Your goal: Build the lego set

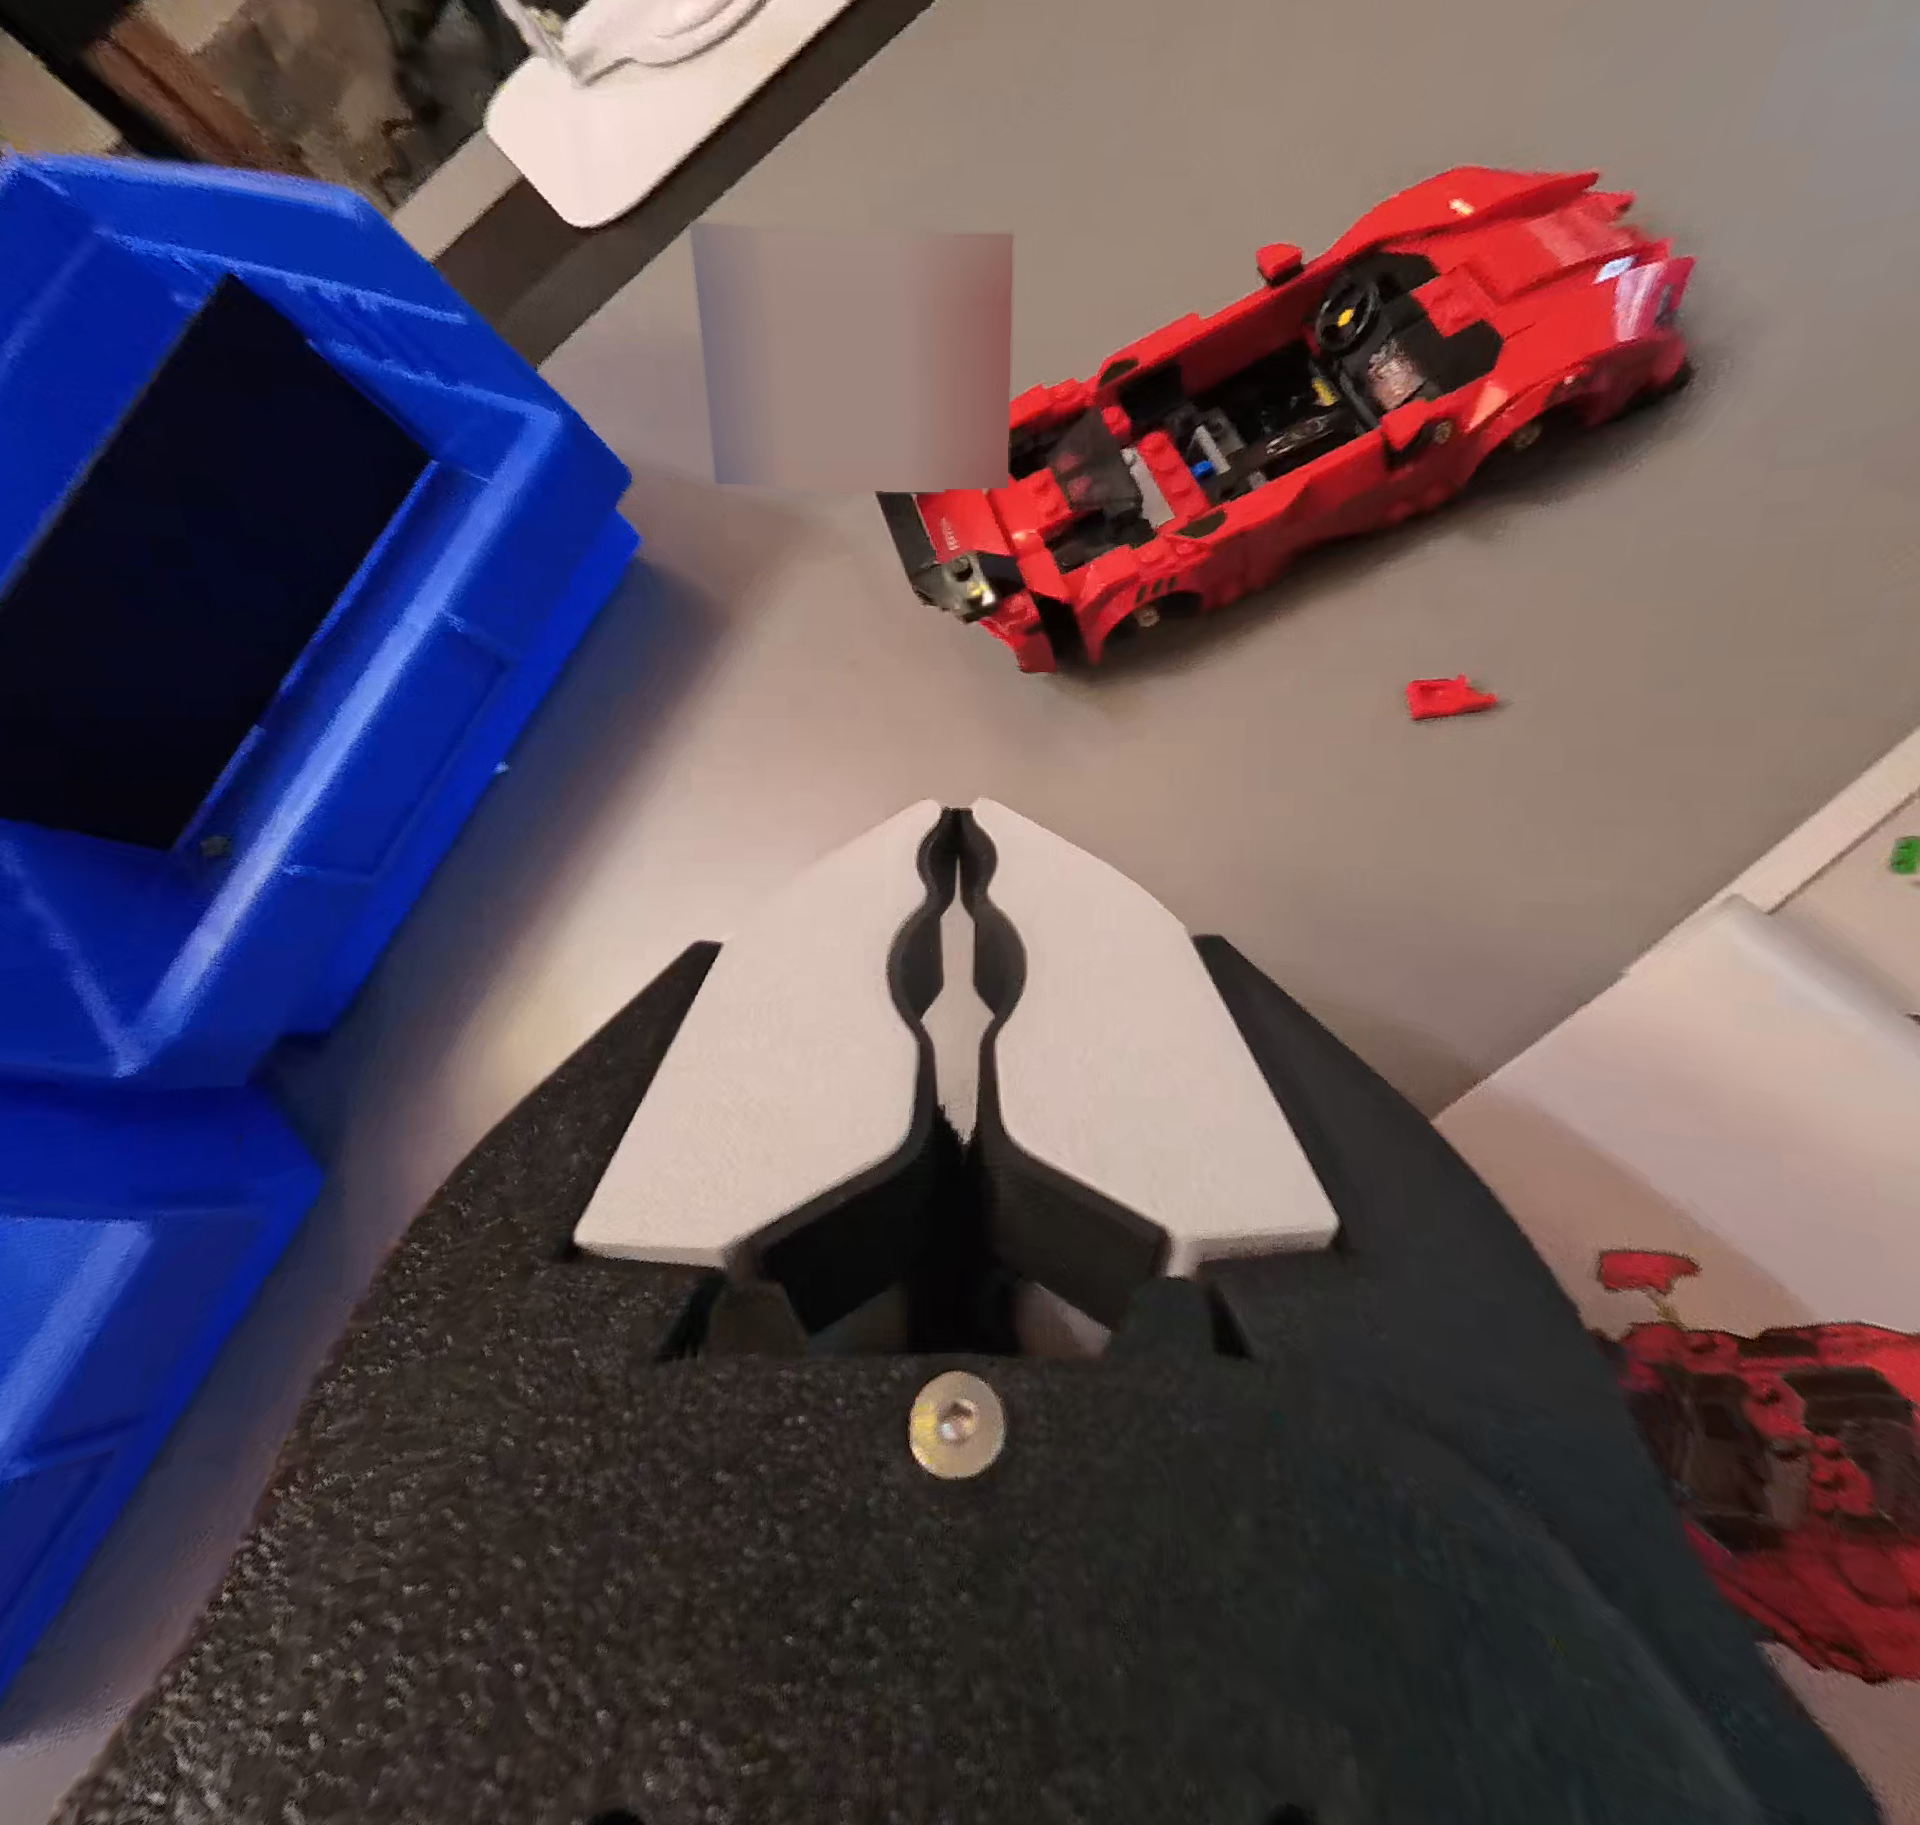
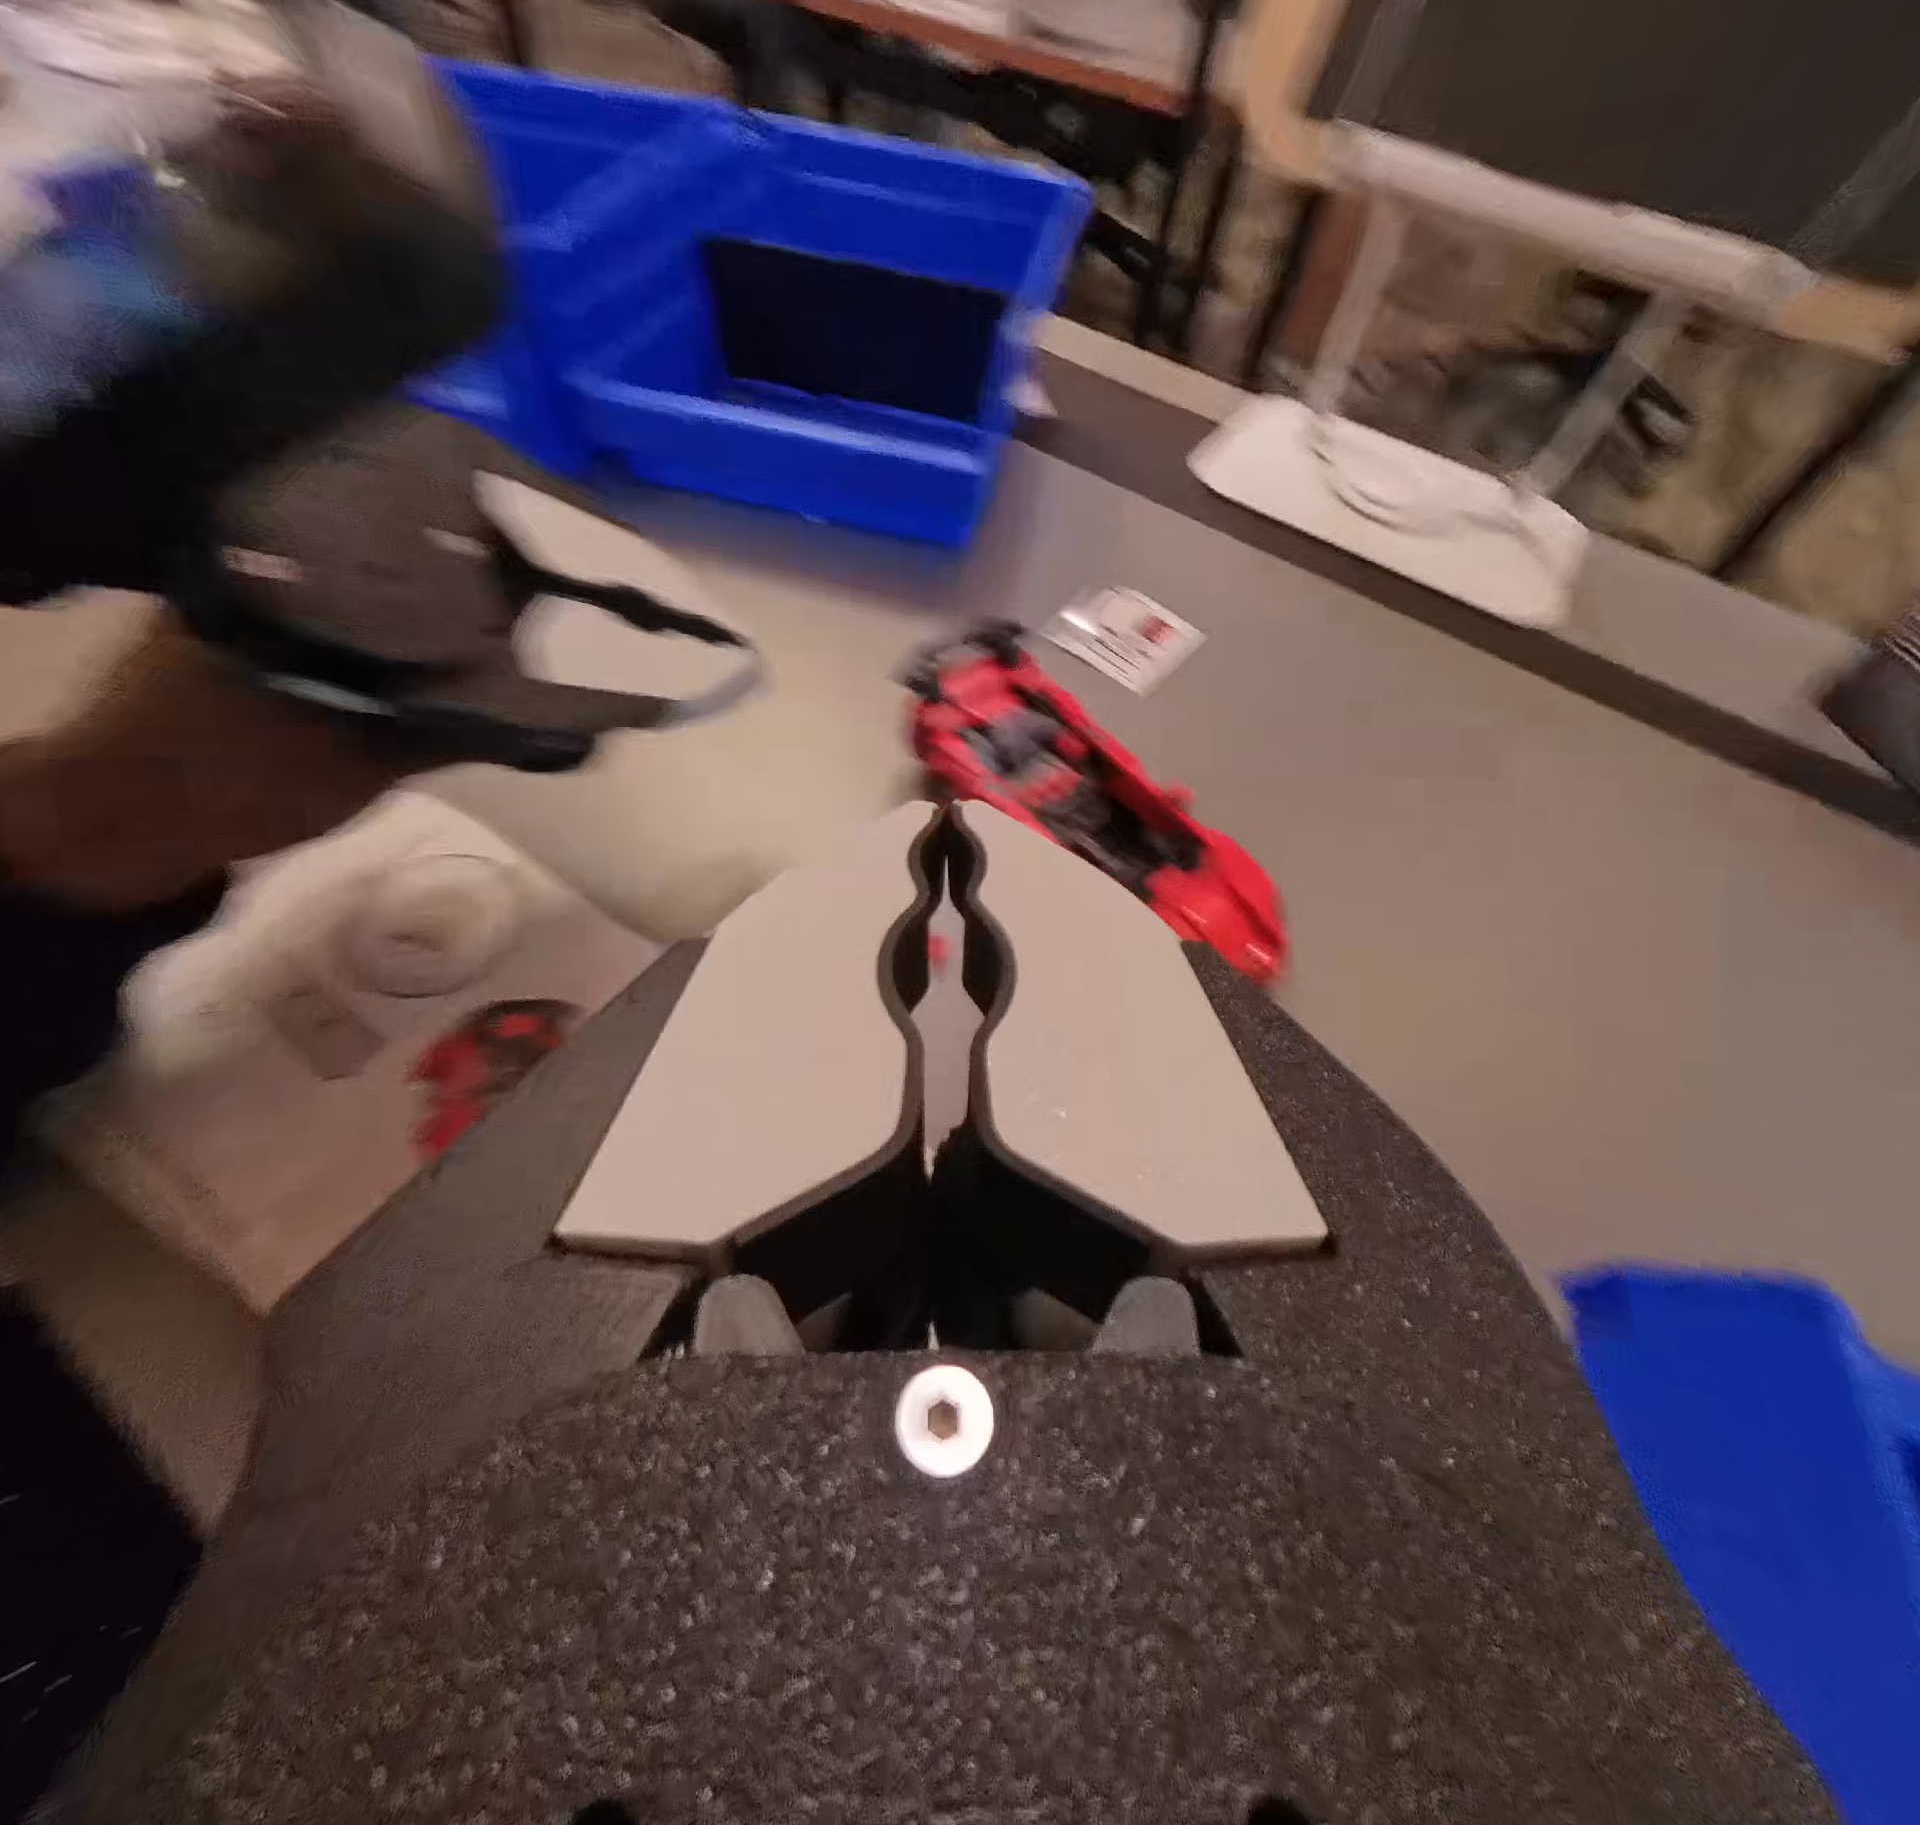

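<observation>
A partly built red Lego car [image 1: 1299, 404] lies on the grey table, its cockpit open; it also shows in the right wrist view [image 2: 1091, 809]. A small loose red piece [image 1: 1449, 697] lies on the table near the car's side. My left gripper [image 1: 958, 814] is shut and empty, held above the table short of the car. It also shows blurred at the left of the right wrist view [image 2: 740, 655]. My right gripper [image 2: 948, 814] is shut, with its tips just in front of the car. A small red speck [image 2: 938, 949] shows through the gap between its fingers.
Blue bins [image 1: 260, 580] stand left of the left gripper; one shows behind the car [image 2: 810, 341] and another at the lower right [image 2: 1766, 1515]. An instruction booklet [image 1: 1766, 1412] lies at the near edge. A white stand base [image 2: 1392, 508] and a small card [image 2: 1127, 637] sit beyond the car. Between my left fingertips and the small loose red piece [image 1: 1449, 697] there is roughly 11 centimetres.
</observation>
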`<state>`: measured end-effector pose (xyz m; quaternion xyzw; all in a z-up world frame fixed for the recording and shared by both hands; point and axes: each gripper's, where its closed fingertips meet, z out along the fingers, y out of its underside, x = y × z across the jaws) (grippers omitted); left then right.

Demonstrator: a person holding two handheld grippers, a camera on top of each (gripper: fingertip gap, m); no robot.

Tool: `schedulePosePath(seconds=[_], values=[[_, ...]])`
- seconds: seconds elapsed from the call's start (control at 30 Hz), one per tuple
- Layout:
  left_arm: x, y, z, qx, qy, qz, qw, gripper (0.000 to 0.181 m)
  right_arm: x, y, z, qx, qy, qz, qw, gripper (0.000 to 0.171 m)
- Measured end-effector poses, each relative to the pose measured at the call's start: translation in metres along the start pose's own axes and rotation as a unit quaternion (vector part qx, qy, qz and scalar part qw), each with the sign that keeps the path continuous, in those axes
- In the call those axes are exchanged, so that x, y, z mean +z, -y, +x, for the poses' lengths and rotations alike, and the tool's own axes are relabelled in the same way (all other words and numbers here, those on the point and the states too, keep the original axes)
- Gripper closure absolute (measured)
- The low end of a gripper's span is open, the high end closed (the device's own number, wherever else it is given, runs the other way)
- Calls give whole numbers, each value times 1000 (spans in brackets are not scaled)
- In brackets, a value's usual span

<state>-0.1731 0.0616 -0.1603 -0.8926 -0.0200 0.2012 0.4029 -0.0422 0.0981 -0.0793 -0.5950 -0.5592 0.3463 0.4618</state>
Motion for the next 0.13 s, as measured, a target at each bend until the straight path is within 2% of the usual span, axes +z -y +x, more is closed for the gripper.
schedulePosePath(seconds=[0.13], values=[[-5,1,-4,47,50,-21,997,181,-16,49,-93,-40,155,94,983,171]])
